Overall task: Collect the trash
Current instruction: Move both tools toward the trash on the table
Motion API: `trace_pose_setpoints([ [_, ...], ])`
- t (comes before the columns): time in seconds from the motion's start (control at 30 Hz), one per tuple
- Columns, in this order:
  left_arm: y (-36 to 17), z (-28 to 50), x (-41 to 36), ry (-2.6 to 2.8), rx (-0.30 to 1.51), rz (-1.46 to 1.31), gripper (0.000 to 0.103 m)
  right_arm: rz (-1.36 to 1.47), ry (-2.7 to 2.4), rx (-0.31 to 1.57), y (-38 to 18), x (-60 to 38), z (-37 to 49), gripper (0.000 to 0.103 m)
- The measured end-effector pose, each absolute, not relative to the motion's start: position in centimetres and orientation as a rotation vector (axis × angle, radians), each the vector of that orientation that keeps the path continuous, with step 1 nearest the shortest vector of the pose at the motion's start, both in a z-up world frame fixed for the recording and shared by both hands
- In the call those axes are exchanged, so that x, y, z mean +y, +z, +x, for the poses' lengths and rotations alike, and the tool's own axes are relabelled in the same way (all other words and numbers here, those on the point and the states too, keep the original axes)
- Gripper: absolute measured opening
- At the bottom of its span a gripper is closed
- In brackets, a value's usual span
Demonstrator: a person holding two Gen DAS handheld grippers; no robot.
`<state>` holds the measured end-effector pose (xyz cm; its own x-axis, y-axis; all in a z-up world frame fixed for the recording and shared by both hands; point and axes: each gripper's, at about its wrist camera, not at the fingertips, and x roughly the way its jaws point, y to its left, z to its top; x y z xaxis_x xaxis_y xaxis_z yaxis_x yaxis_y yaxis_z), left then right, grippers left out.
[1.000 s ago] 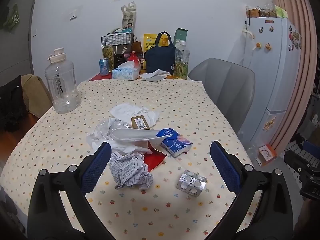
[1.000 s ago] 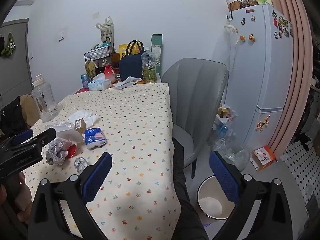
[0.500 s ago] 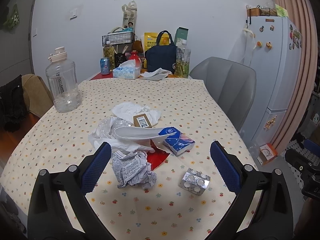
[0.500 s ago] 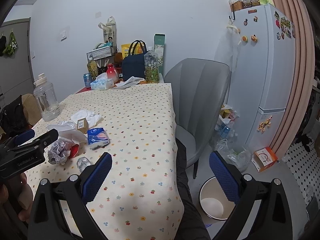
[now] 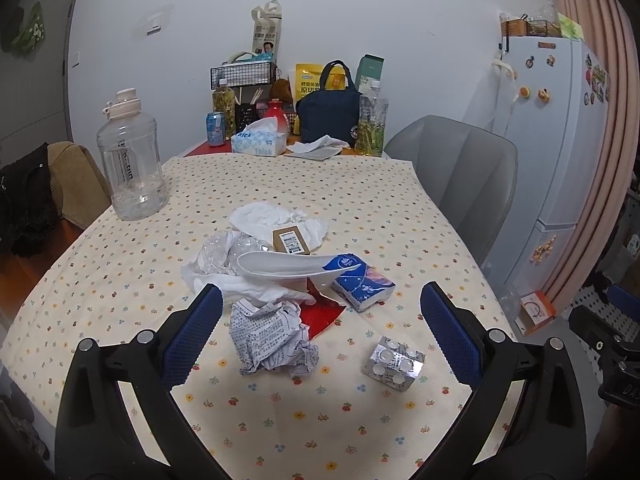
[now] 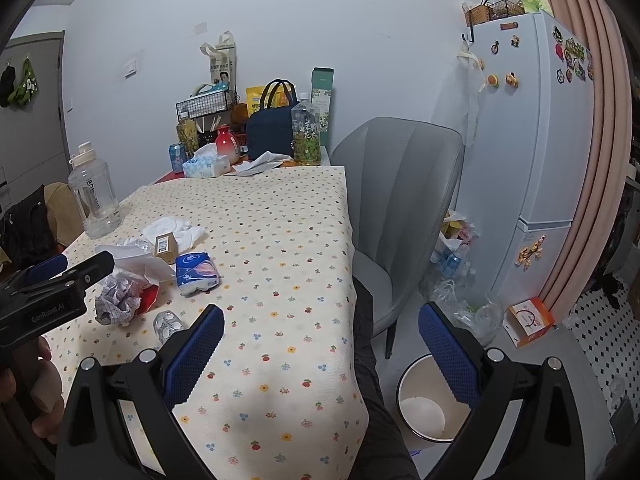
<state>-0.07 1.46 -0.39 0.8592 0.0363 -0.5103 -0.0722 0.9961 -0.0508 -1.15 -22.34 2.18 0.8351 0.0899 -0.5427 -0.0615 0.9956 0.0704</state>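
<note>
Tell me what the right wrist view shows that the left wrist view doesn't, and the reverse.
Only the right wrist view shows the white trash bin on the floor beside the grey chair, the bags by the fridge, and the left hand-held gripper from the side. Only the left wrist view shows the white tray clearly, lying across the trash pile. Both show the crumpled paper, blister pack, tissue packet, water jug and orange box. Both grippers are open.
</note>
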Motion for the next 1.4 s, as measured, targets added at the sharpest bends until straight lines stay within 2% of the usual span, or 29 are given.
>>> trace_pose_setpoints([
  [1.4,-0.97,0.38,1.68,0.014,0.585,-0.081,0.099,0.046,0.104,0.584,2.17,-22.48,-0.68,0.095],
])
